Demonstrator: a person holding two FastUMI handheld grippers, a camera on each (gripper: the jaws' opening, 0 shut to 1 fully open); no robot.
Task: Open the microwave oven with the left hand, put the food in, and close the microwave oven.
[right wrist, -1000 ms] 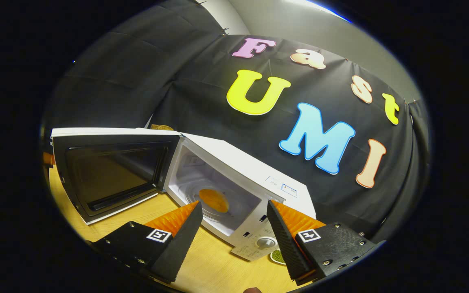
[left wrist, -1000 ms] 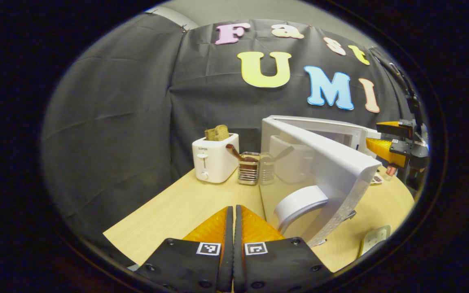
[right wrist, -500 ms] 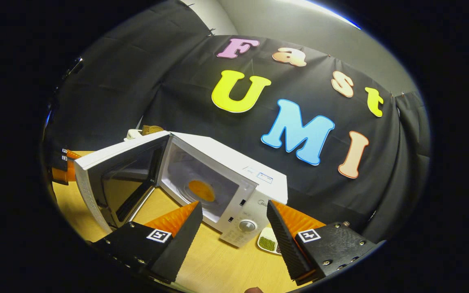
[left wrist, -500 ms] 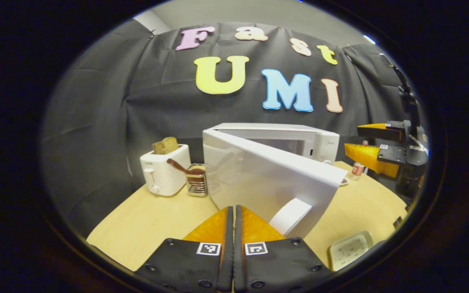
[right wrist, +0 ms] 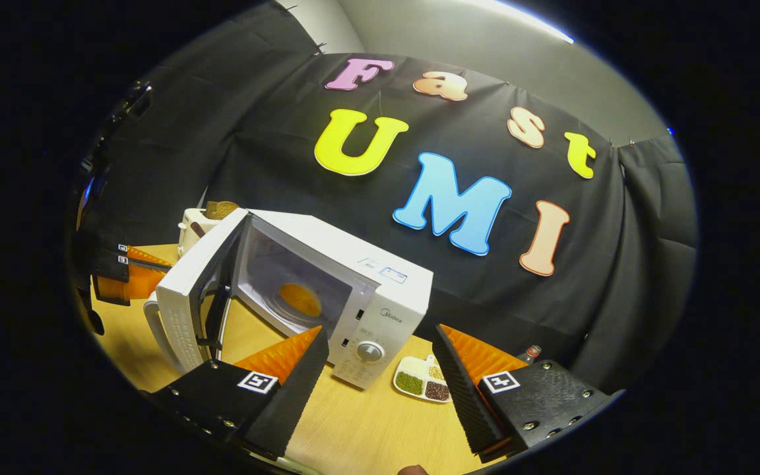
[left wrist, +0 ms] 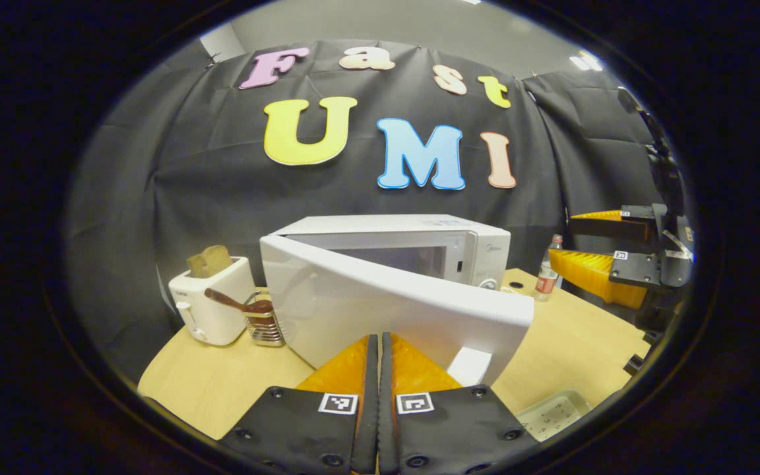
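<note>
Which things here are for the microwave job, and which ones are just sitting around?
For the job:
- microwave oven
- its door, partly open
- orange food inside
- left tongs, shut
- right tongs, open

Just sitting around:
- toaster with bread
- wire holder with a spoon
- bottle
- divided dish of beans
- tray

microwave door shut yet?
No, ajar: the door stands off the microwave, cavity and food visible.

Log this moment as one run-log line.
microwave door: partly open | food: inside | left gripper: shut, against door | right gripper: open, empty
</note>
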